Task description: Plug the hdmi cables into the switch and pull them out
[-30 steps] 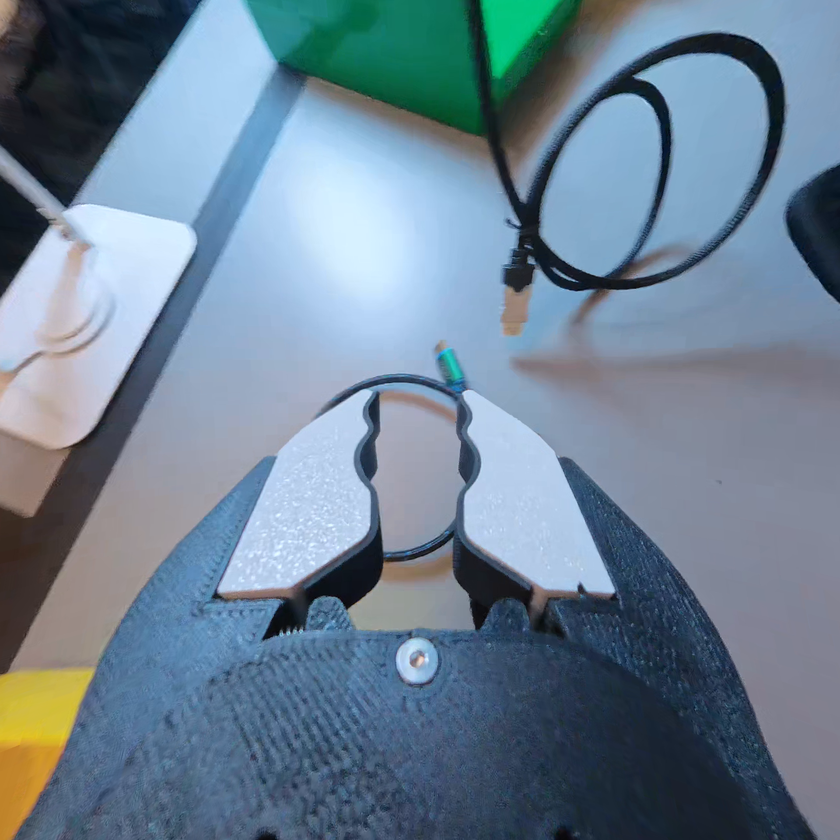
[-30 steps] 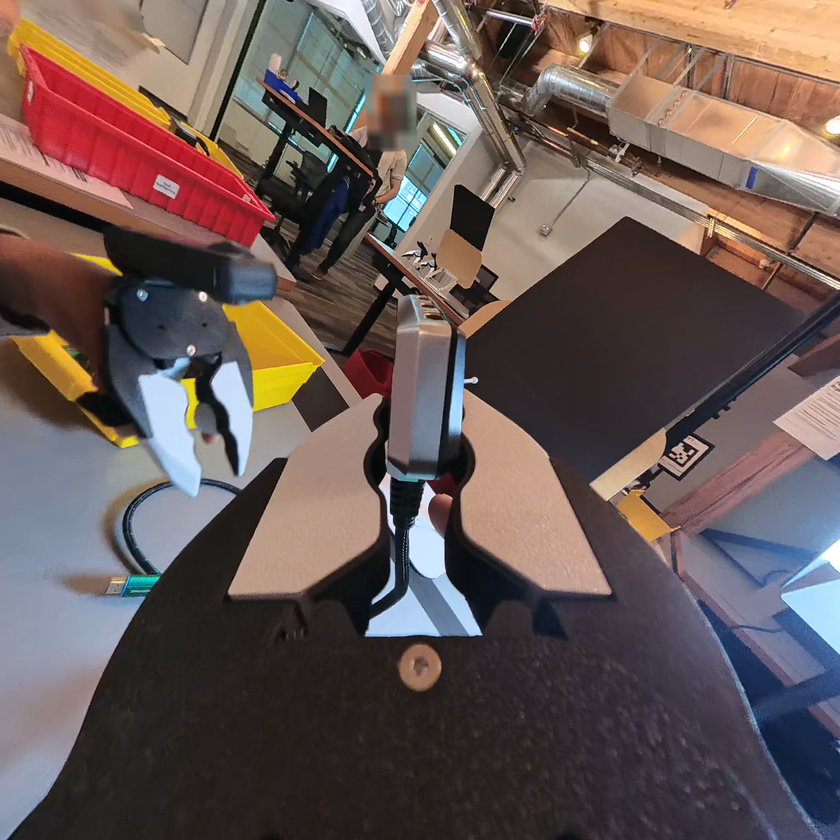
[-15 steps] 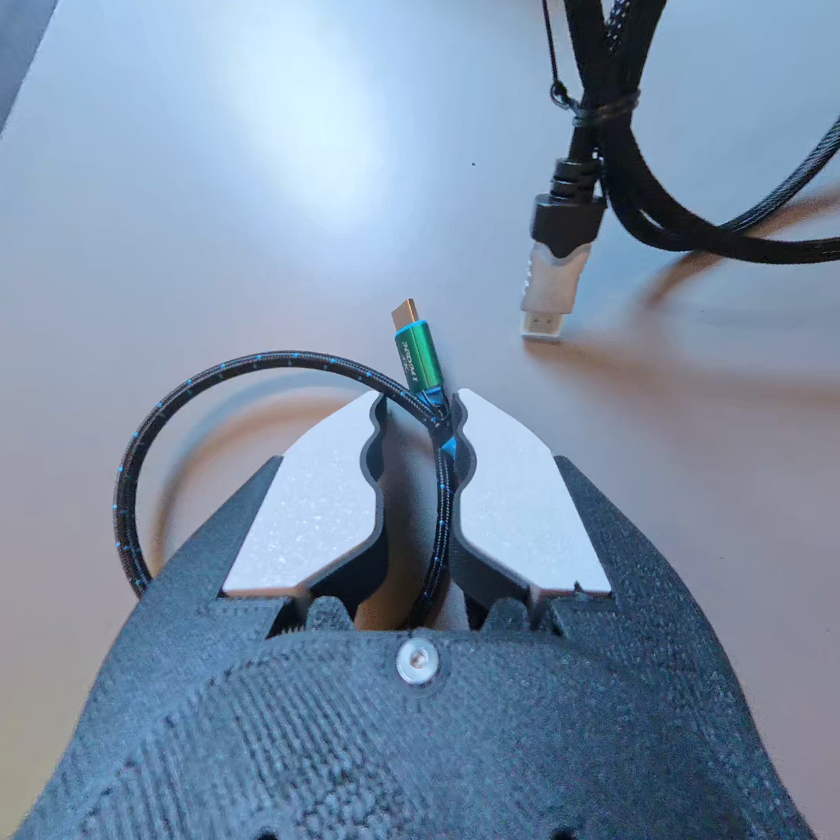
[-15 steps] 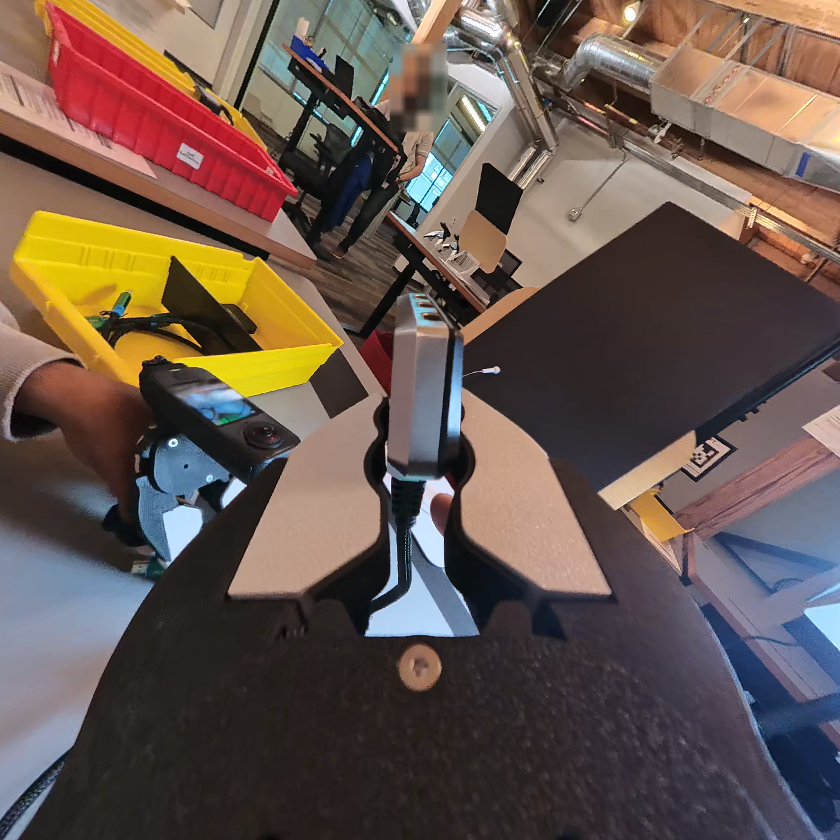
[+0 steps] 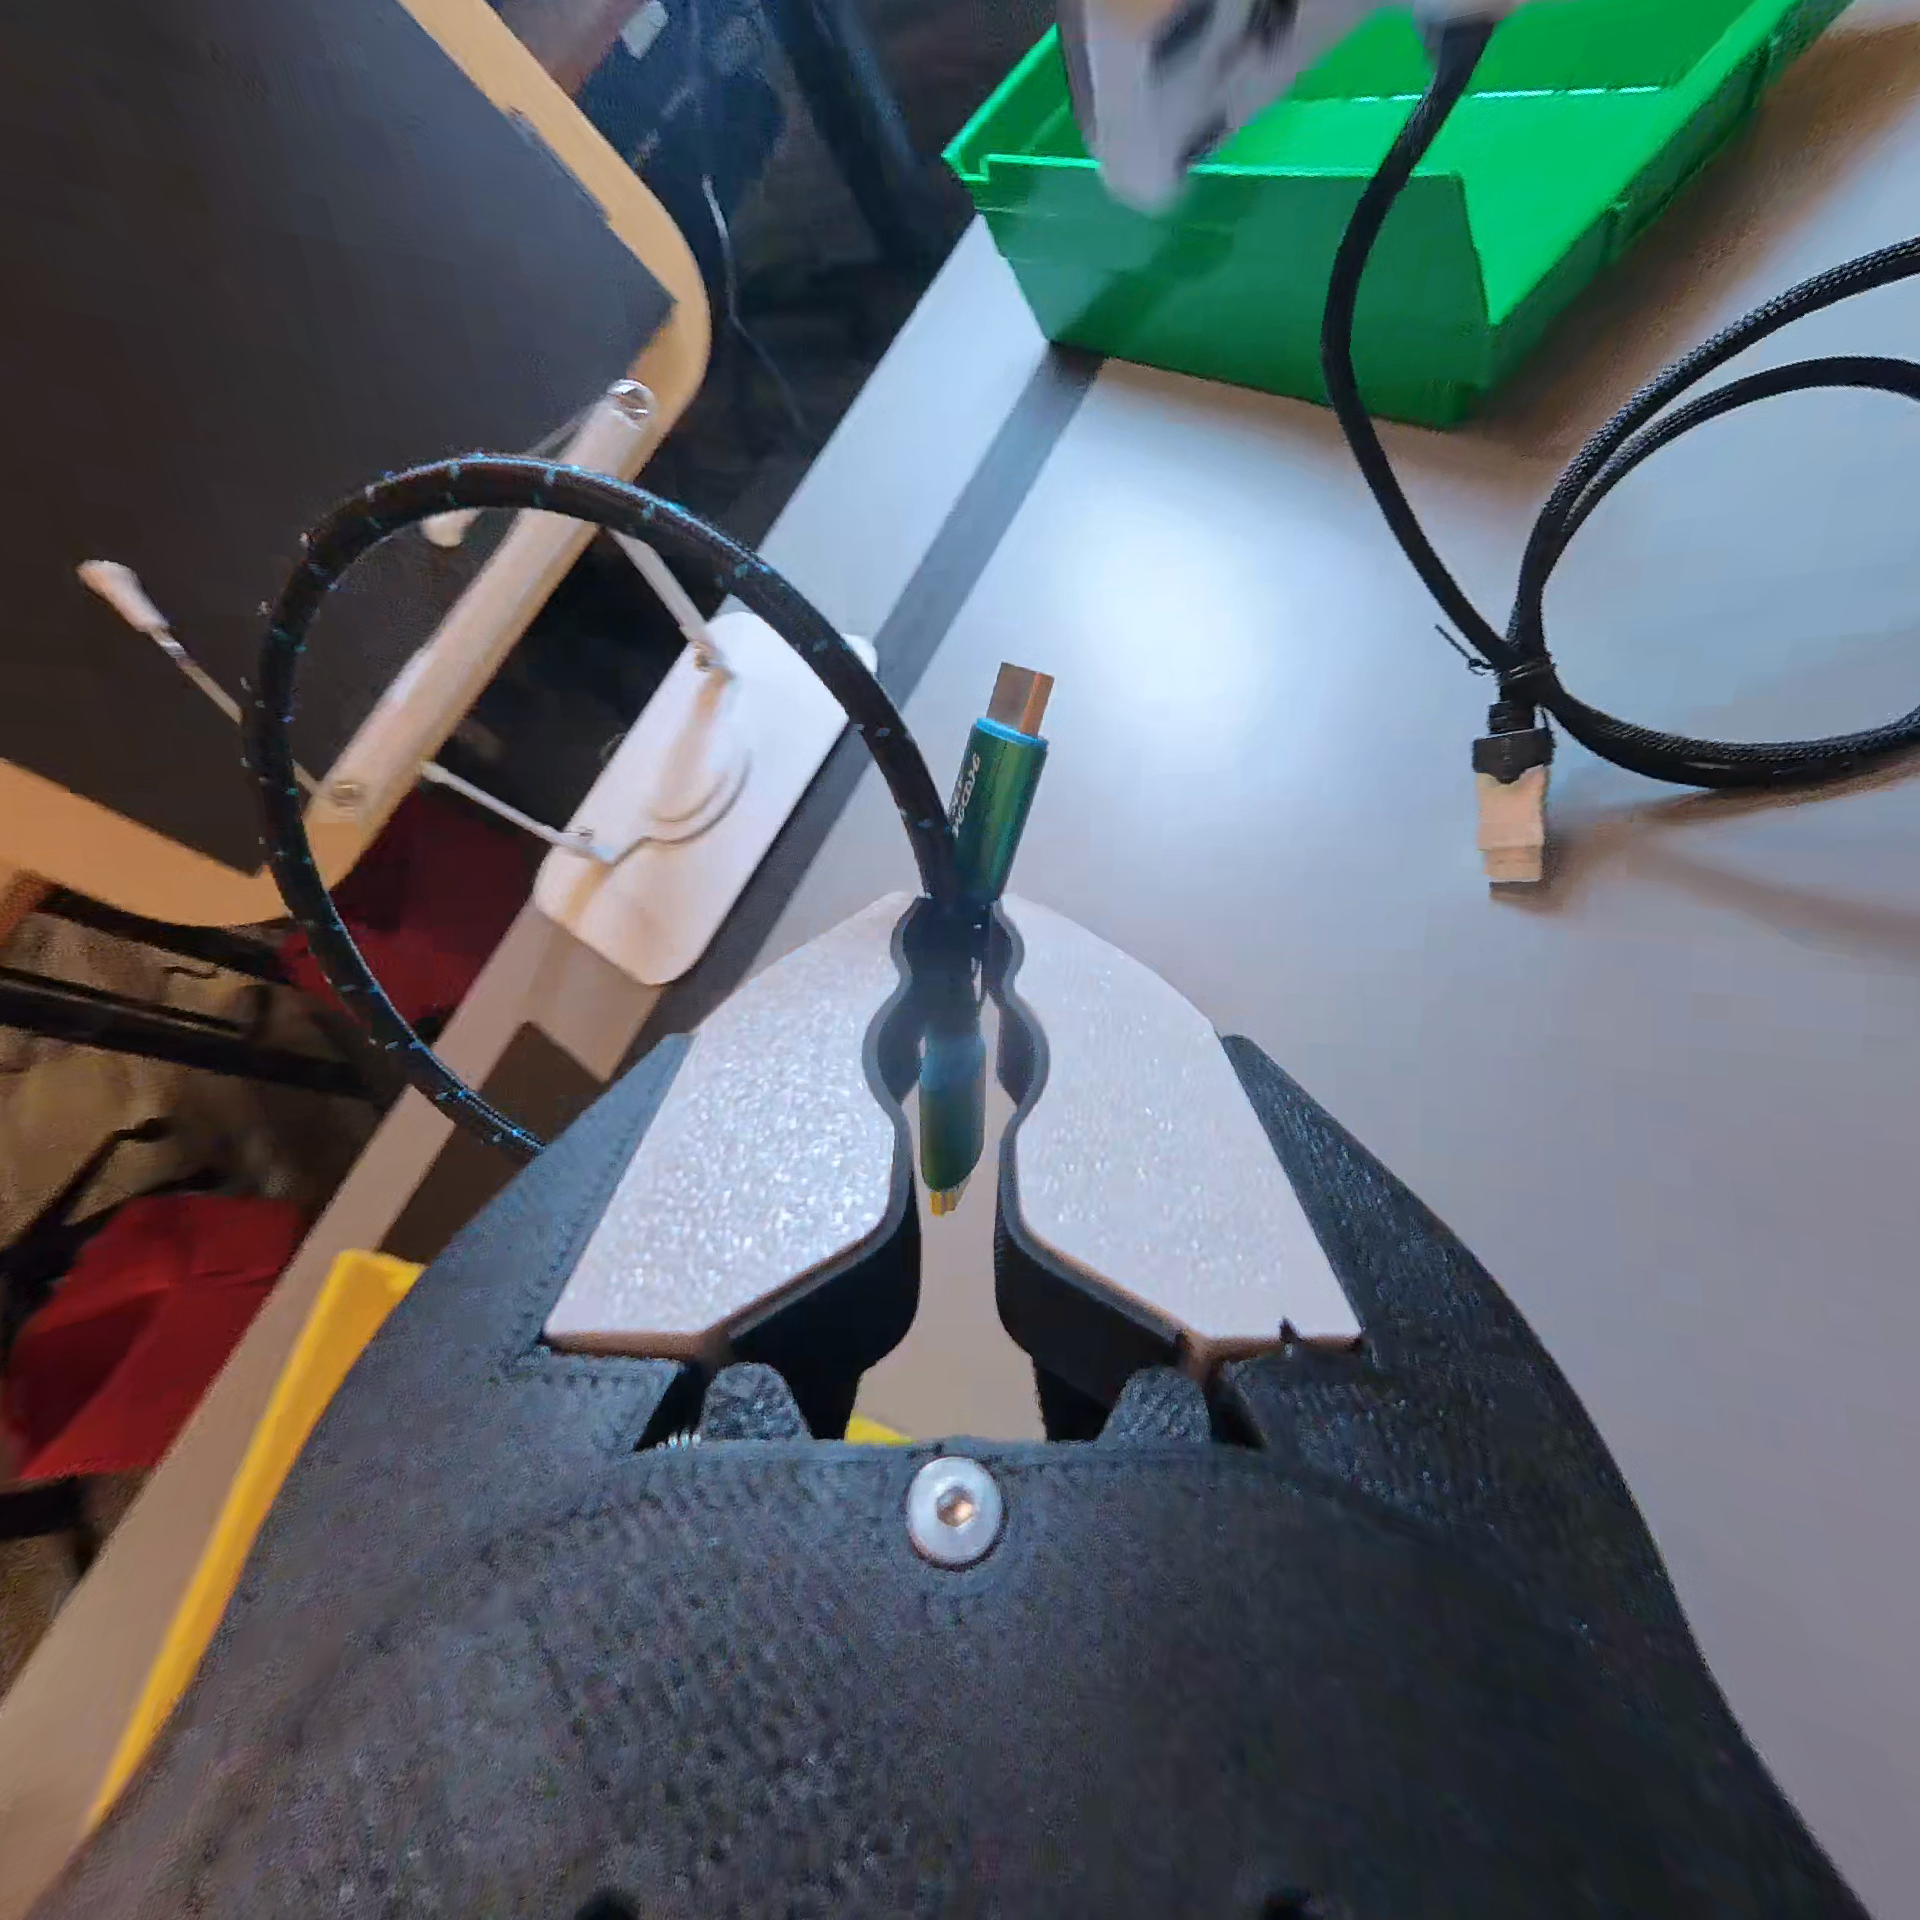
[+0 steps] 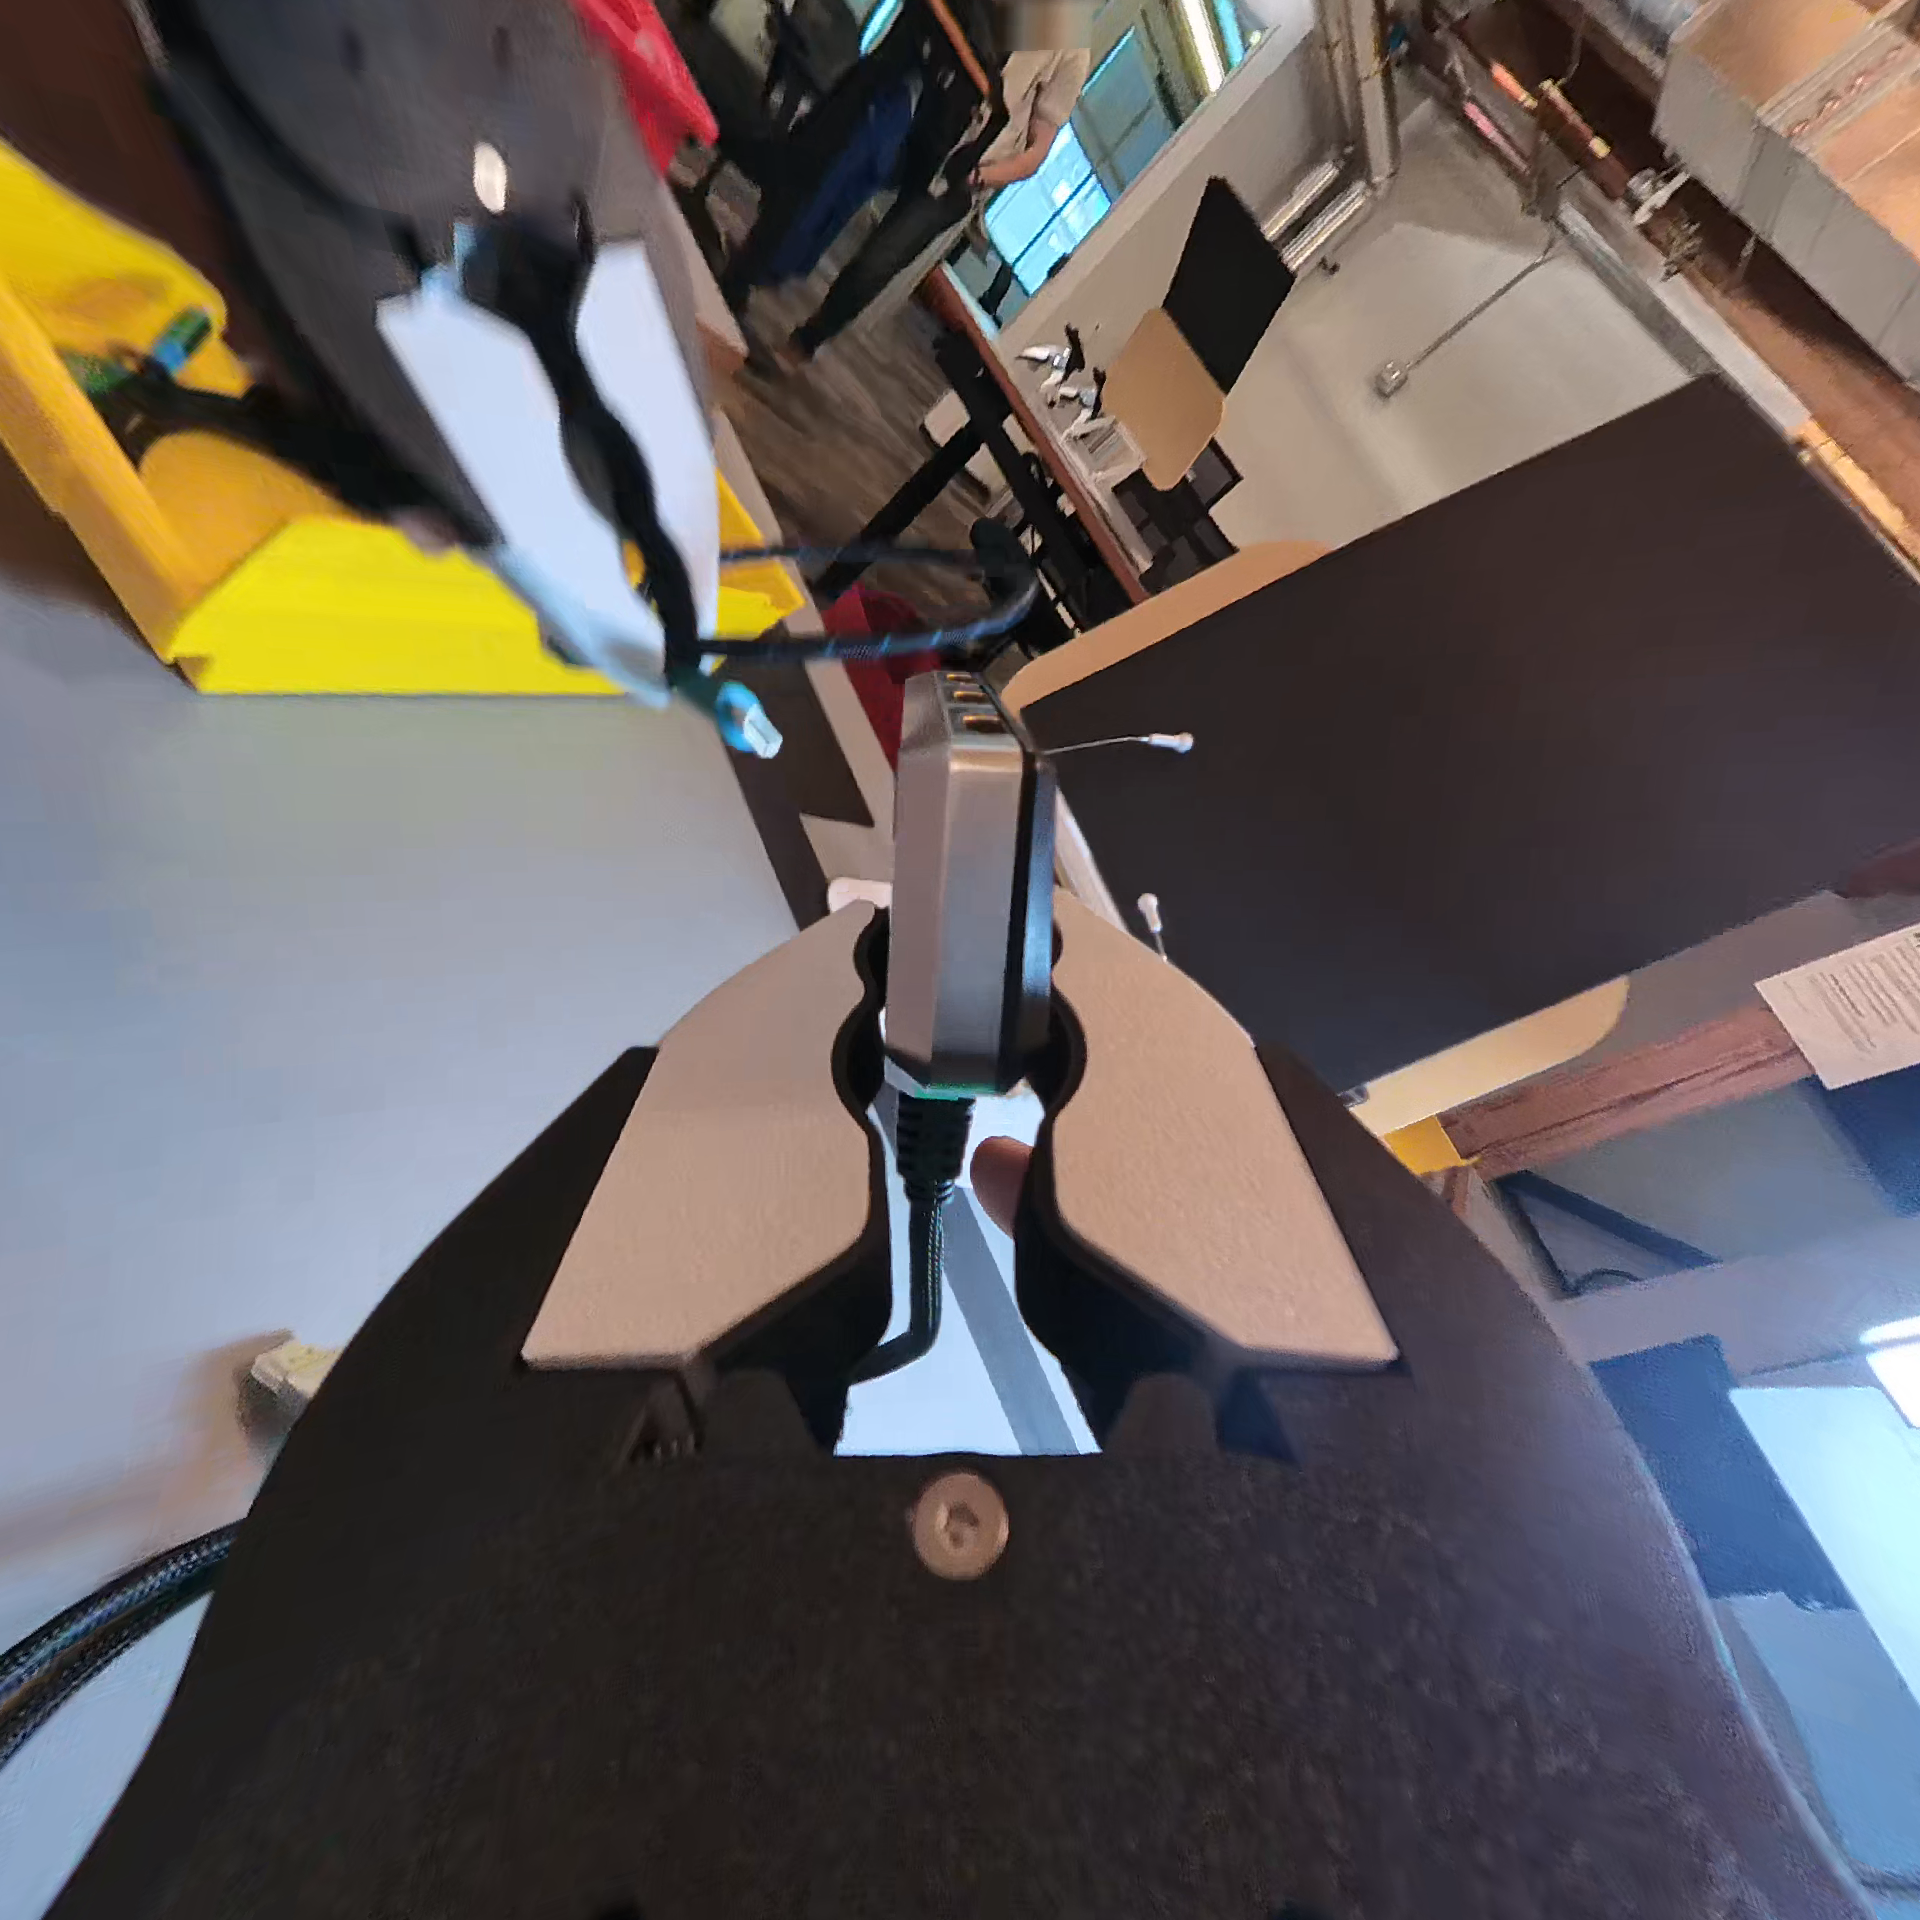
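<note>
My left gripper (image 5: 956, 925) is shut on a short black-and-blue braided HDMI cable (image 5: 436, 499) just behind its green plug (image 5: 997, 795), held up off the table. The plug's gold tip points forward and up. The cable's other green plug (image 5: 951, 1127) hangs between the fingers. My right gripper (image 6: 961, 961) is shut on the grey switch (image 6: 956, 894), upright, ports on its far end. In the right wrist view the left gripper (image 6: 551, 436), blurred, holds the plug (image 6: 743, 717) a little left of the switch's ports.
A second black braided cable (image 5: 1621, 499) with a silver plug (image 5: 1512, 831) lies on the grey table (image 5: 1351, 1039). A green bin (image 5: 1351, 249) stands at the back, a yellow bin (image 6: 364, 623) at the left. A white stand base (image 5: 707, 821) and a black panel (image 6: 1455, 727) lie past the table edge. Across from one pair of fingers to the other is roughly 12 cm.
My left gripper has shut on the green-plug cable and lifted it off the table toward the switch. My right gripper still holds the switch upright.
</note>
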`<state>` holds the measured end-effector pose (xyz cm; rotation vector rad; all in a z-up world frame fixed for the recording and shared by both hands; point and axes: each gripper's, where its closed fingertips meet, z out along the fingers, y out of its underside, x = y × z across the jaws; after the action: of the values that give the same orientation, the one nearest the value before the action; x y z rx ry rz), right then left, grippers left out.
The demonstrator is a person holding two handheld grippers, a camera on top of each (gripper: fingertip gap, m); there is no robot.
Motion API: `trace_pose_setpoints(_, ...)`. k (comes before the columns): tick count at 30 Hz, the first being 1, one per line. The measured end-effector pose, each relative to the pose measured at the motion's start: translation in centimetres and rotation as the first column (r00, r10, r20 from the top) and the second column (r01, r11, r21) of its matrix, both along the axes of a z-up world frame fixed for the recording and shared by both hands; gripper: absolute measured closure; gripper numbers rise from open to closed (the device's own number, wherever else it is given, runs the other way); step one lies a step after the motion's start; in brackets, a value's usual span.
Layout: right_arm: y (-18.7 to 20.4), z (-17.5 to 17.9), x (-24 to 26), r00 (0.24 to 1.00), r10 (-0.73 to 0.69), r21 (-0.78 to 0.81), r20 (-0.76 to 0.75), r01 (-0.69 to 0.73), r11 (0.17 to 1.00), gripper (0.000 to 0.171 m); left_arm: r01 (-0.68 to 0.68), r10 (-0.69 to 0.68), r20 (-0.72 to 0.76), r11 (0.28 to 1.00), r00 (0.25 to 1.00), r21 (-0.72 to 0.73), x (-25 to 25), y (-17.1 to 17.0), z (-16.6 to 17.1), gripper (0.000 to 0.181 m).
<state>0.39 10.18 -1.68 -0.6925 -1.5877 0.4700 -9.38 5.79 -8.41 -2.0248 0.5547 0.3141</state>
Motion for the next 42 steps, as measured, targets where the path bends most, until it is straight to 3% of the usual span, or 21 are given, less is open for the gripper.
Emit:
trace_pose_setpoints(1, -0.2, -0.7, -0.4, 1.000, -0.006, 0.019, 0.025, 0.005, 1.000, 0.148, -0.009, 0.009, -0.029, 1.000, 1.000, 0.000, -0.3, -0.5, 0.6, 0.171)
trace_pose_setpoints(9, -2.4, -7.2, -4.2, 0.969, -0.029, 0.190, 0.246, -0.019, 0.982, 0.148, -0.021, -0.009, -0.233, 0.992, 0.972, -0.123, -0.4, -2.7, 0.2, 0.171)
trace_pose_setpoints(20, -3.4, -9.7, -5.1, 0.948, -0.039, 0.284, 0.315, -0.055, 0.957, 0.148, -0.087, -0.031, -0.364, 0.949, 0.931, -0.303, -1.1, -3.4, -3.3, 0.171)
trace_pose_setpoints(28, -5.7, -10.9, -6.0, 0.950, 0.037, 0.376, 0.309, -0.158, 0.913, 0.148, -0.121, -0.029, -0.335, 0.900, 0.942, -0.418, -2.3, -4.5, -5.4, 0.171)
trace_pose_setpoints(38, -7.3, -10.9, -5.7, 0.941, 0.136, 0.328, 0.309, -0.240, 0.914, 0.148, -0.014, -0.077, -0.192, 0.901, 0.978, -0.434, -1.8, -5.2, -5.5, 0.170)
trace_pose_setpoints(42, -7.6, -10.6, -5.4, 0.936, 0.188, 0.242, 0.299, -0.265, 0.933, 0.149, 0.021, -0.100, -0.171, 0.909, 0.980, -0.416, -1.5, -5.4, -5.0, 0.170)
